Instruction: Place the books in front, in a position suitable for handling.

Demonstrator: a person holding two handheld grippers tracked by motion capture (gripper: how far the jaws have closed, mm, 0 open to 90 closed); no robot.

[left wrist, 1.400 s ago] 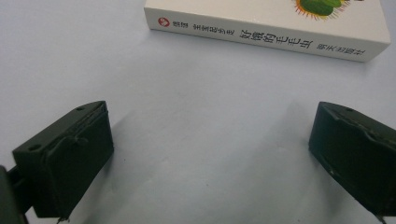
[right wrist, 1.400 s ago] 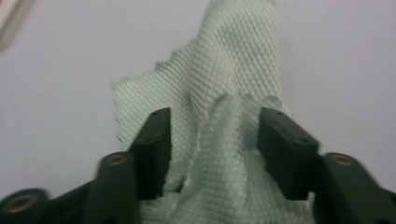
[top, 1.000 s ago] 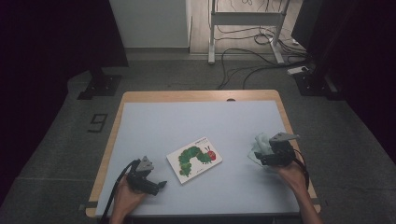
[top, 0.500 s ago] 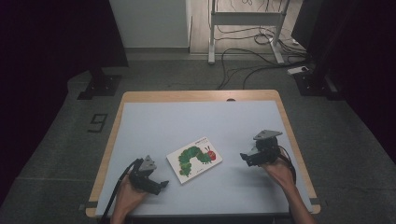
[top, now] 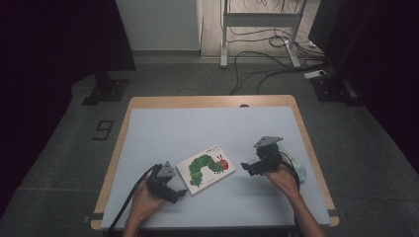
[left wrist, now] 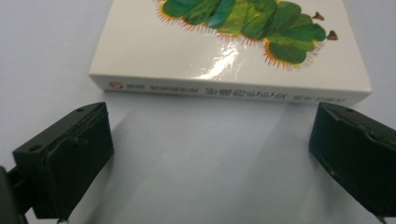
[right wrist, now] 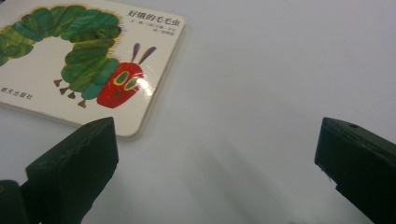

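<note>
Left gripper [top: 170, 190] at near left, fingers wide and empty, lined up on the book's [top: 205, 168] spine mid-tabletop [top: 207, 126]. Right gripper [top: 254, 167] just right of it, fingers freshly spread wide, empty. Looks like approach; next probably closing in on the edges.

The flat white board book [top: 205, 168] carries a caterpillar picture: a body of mottled green segments, light and dark, fringed with fine yellow-orange hairs, small brown feet, a red face with yellow-green eyes and two purple feelers. Black characters run along its white spine and across a cover corner. The pale blue-grey bench [top: 207, 126] has a light wooden rim. The left black tongs [top: 179, 195] and the right black tongs [top: 246, 168] each bear a grey three-cornered plate. The floor [top: 59, 143] is dark grey, with black cables.
</note>
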